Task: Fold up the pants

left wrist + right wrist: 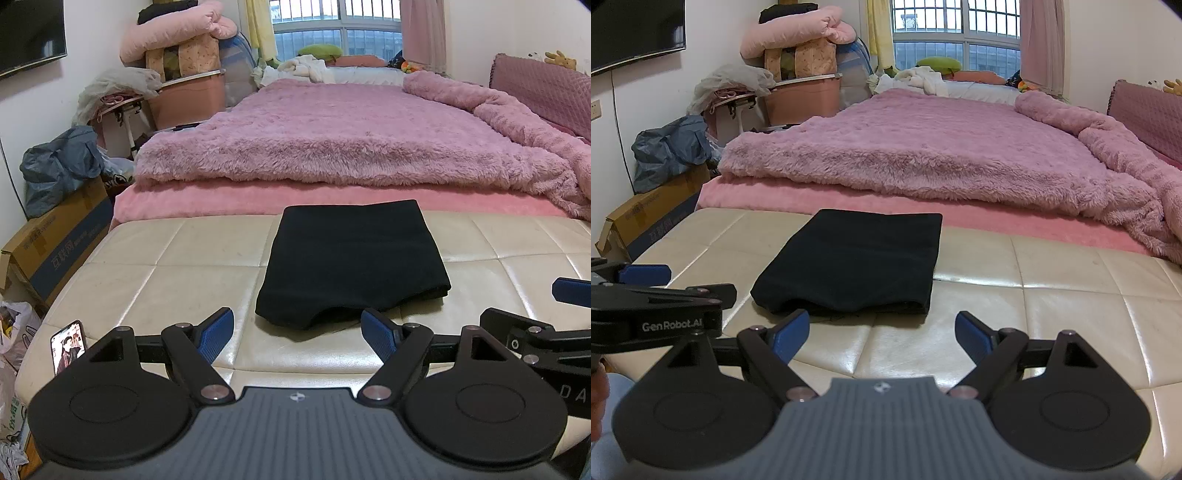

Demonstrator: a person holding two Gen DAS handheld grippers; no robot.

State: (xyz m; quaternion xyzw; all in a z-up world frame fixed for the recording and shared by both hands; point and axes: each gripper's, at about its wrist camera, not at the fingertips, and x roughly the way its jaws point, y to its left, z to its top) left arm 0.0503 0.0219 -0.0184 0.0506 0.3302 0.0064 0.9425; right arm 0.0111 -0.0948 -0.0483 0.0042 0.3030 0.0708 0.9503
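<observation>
Black pants (352, 260) lie folded into a neat rectangle on the cream padded bench (166, 280); in the right wrist view the pants (855, 264) sit ahead and slightly left on the bench (1052, 295). My left gripper (297, 332) hovers just short of the pants' near edge, open, with nothing between its blue pads. My right gripper (882, 334) is open too, just short of the pants' near edge, and empty. Each gripper shows at the side of the other's view: the right gripper (546, 317) and the left gripper (646, 295).
A pink fluffy blanket (351, 136) covers the bed beyond the bench. A phone (68, 345) leans at the bench's left corner. Cardboard boxes (55, 243), bags and stacked bedding (177, 40) crowd the left wall. A headboard (543, 96) stands at right.
</observation>
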